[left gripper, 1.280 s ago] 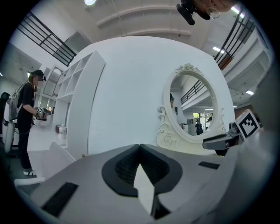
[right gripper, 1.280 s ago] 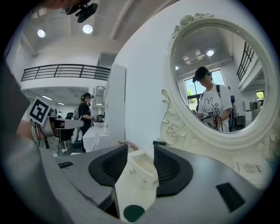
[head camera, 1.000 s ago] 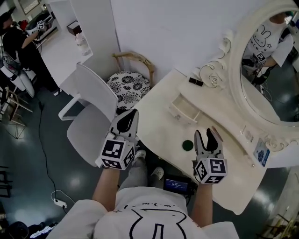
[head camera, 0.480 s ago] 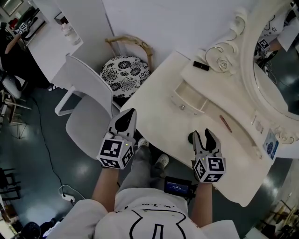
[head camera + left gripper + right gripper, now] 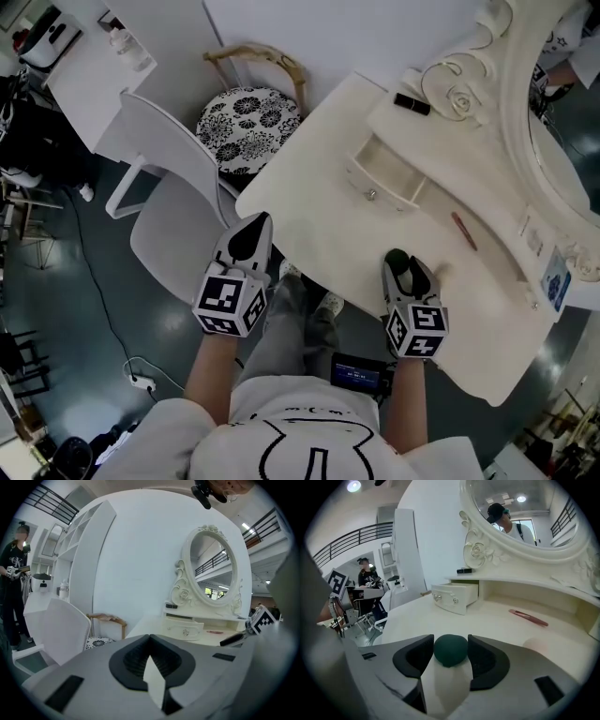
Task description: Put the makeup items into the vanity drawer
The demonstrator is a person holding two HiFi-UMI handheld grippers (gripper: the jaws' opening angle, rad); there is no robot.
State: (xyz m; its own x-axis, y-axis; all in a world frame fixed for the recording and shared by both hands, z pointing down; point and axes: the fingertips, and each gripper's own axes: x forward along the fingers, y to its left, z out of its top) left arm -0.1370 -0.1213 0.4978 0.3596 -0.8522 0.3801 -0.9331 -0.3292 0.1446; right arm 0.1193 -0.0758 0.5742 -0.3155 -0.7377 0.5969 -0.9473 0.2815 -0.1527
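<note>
While right gripper [image 5: 406, 267] jaws are opening around green puff [image 5: 450, 651] on vanity top [image 5: 319, 211] near open drawer [image 5: 384, 192], left gripper [image 5: 253, 234] pressed shut, empty, off-table left of drawer, dark floor [image 5: 56, 281]

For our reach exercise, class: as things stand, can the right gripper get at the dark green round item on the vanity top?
Likely yes: the right gripper straddles the green item, its jaws opening with the item between them; nothing on the vanity top blocks it.

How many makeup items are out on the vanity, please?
3: green sponge between the right gripper's opening jaws, red pencil on tabletop, black tube on shelf; more possibly hidden.
</note>
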